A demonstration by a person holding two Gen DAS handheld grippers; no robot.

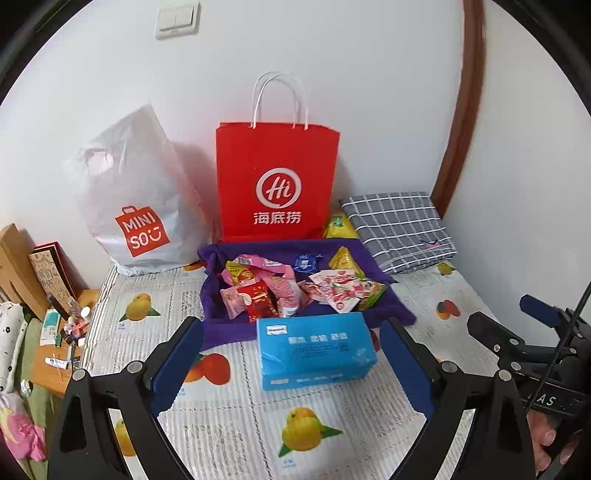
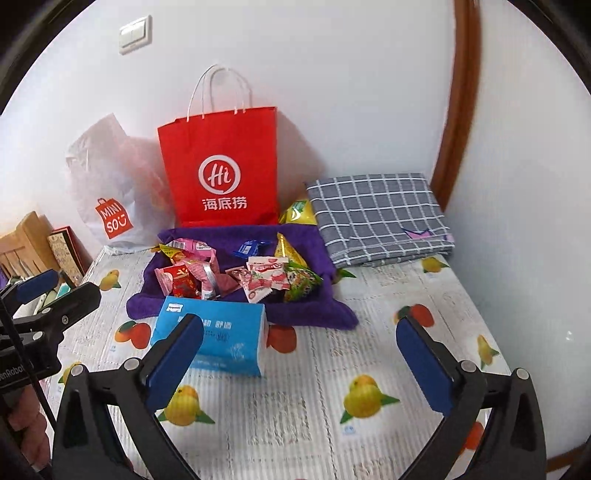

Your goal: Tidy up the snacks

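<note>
Left wrist view: a bench covered by a ribbed mat printed with oranges (image 1: 303,428) stands in a white-walled corner, a brown door frame (image 1: 465,110) curving up at the right and a light switch (image 1: 177,20) high on the wall. Against the wall stand a grey MINISO bag (image 1: 136,199) and a red Haidilao paper bag (image 1: 277,177), upright, with a folded grey checked cloth (image 1: 399,225) to the right. The snack packets (image 1: 295,284) lie heaped on a purple towel (image 1: 218,295), pointing every way — no shared long axis. Just in front lies a blue tissue pack (image 1: 317,349), its long side across the view. The left gripper (image 1: 291,365) has its jaws spread wide, holding nothing.

Right wrist view: same corner, seen more from the right. The snack packets (image 2: 236,273) sit on the purple towel (image 2: 310,310), the tissue pack (image 2: 221,332) angled before it. The right gripper (image 2: 299,358) — jaws wide apart, empty — hangs over the mat (image 2: 280,406).
</note>
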